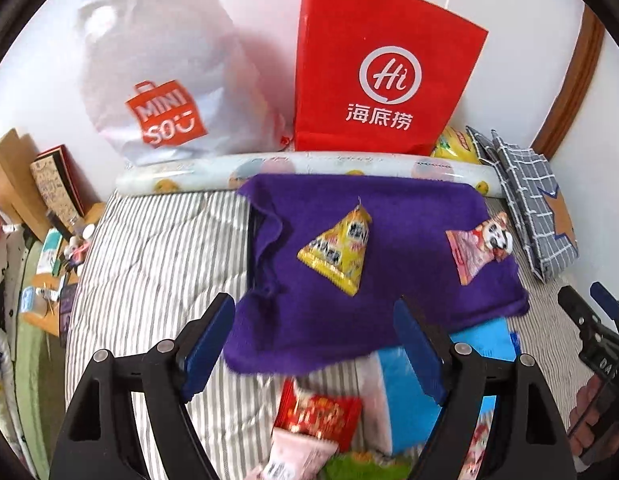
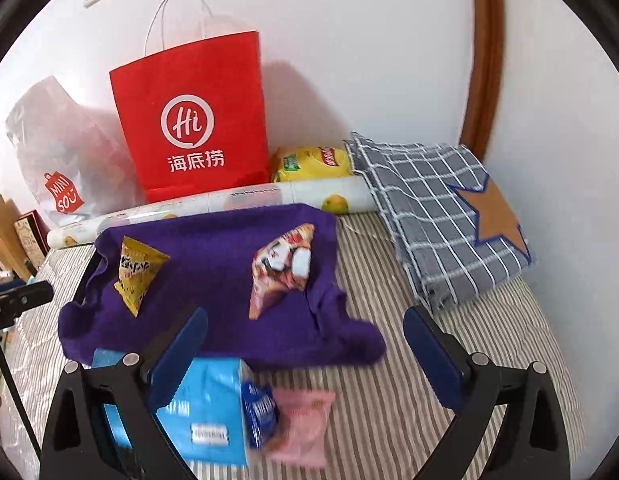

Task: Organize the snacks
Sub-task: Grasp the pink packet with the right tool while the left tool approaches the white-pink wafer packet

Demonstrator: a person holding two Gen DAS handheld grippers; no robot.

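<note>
A purple cloth point(image 1: 389, 248) point(image 2: 213, 304) lies over a box on the striped bed. On it rest a yellow triangular snack packet point(image 1: 338, 251) point(image 2: 136, 277) and a pink-and-white panda packet point(image 1: 482, 247) point(image 2: 281, 268). My left gripper point(image 1: 315, 344) hangs open above the cloth's near edge, nothing between its fingers. My right gripper point(image 2: 305, 350) is open wide over the cloth's near right corner, also empty. Nearer lie a red packet point(image 1: 317, 412), a pale pink packet point(image 1: 297, 456) point(image 2: 301, 424), a blue cookie packet point(image 2: 261, 412) and a light blue box point(image 2: 205, 412) point(image 1: 413, 396).
A red paper bag point(image 1: 381, 68) point(image 2: 193, 120) and a white plastic bag point(image 1: 157, 76) point(image 2: 57, 160) stand against the wall behind a rolled printed sheet point(image 1: 309, 168) point(image 2: 229, 200). A yellow chip bag point(image 2: 309, 164) and folded checked fabric point(image 2: 441, 212) lie at the right. Cluttered shelves point(image 1: 37, 220) sit left.
</note>
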